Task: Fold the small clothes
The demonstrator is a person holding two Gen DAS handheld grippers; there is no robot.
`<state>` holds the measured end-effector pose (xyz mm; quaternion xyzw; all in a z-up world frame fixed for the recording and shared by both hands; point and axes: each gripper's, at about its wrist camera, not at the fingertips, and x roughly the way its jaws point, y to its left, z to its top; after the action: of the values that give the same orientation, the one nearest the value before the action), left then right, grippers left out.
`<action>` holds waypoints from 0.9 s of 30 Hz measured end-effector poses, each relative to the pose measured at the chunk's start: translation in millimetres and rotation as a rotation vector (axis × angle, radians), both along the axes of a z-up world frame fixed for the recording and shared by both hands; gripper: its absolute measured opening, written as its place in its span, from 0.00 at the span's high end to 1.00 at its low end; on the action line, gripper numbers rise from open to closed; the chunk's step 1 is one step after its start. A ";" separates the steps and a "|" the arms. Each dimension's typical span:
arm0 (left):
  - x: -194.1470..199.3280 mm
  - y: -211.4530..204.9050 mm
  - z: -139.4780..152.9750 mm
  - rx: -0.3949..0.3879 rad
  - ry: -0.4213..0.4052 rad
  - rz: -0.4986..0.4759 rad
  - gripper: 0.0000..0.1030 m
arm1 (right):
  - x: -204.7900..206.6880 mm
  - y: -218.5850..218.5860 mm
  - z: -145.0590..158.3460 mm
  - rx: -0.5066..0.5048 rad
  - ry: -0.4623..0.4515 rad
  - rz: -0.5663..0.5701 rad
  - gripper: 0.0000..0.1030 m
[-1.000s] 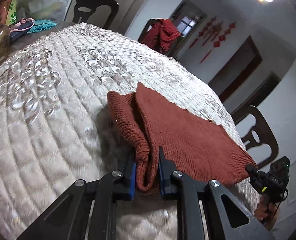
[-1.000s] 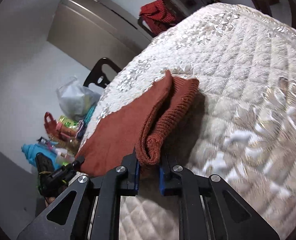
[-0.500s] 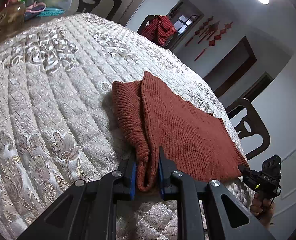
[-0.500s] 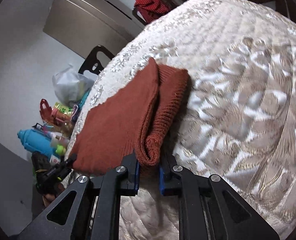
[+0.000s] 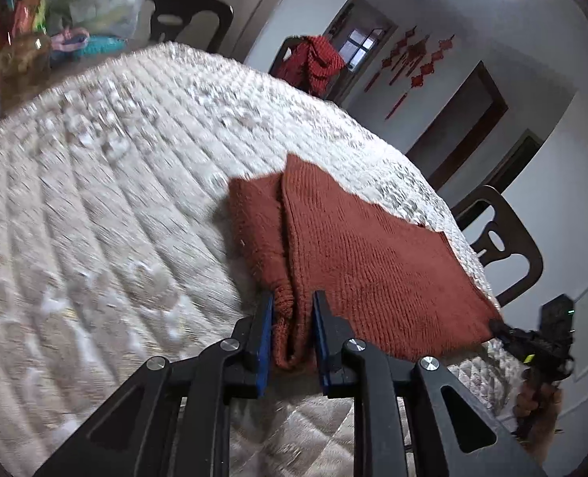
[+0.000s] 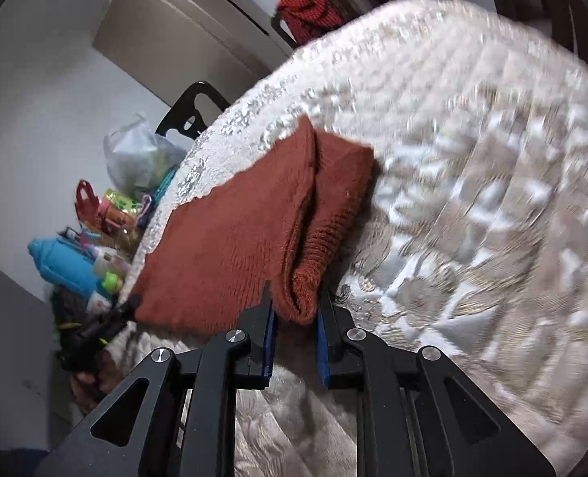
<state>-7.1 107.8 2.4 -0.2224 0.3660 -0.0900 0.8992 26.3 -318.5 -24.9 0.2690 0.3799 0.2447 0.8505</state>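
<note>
Item 1: rust-red knitted garment (image 5: 373, 262). It is lying folded on the quilted cream bedspread (image 5: 115, 206), towards the near edge, its doubled layers spreading flat away from me. One near corner is bunching up between my left gripper (image 5: 293, 334); the other near corner (image 6: 302, 290) is sitting between my right gripper (image 6: 296, 338).

Item 2: left gripper. I am seeing its blue pads (image 5: 264, 342) pressing on both sides of the rolled knit edge, so it is gripping the garment.

Item 3: right gripper. Its jaws are opening at this moment. The folded corner is between the blue pads (image 6: 269, 342), and a thin gap is showing on each side of the cloth, so it is letting go rather than clamping.

Item 4: surroundings. A dark chair (image 5: 497, 246) is standing beside the bed. A red cloth (image 5: 314, 59) is hanging over another chair further back. Red knot ornaments (image 5: 413, 59) are hanging on the wall. A plastic bag (image 6: 139, 155) and a blue bottle (image 6: 61, 262) are crowding the far side.
</note>
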 end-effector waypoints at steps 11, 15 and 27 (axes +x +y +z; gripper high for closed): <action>30.7 -42.1 29.5 0.153 -0.080 -0.049 0.79 | 4.2 30.4 32.3 -0.142 -0.188 -0.020 0.83; 50.2 -53.1 1.6 0.189 0.001 -0.047 0.80 | 30.5 33.5 3.9 -0.176 -0.095 -0.055 0.88; 83.3 -56.8 8.2 0.198 0.032 -0.045 0.80 | 73.0 40.0 14.2 -0.189 -0.066 -0.088 0.88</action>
<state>76.2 51.0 10.6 -0.1254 0.3922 -0.0701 0.9086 99.2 -278.5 -10.7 0.1958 0.3608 0.1789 0.8941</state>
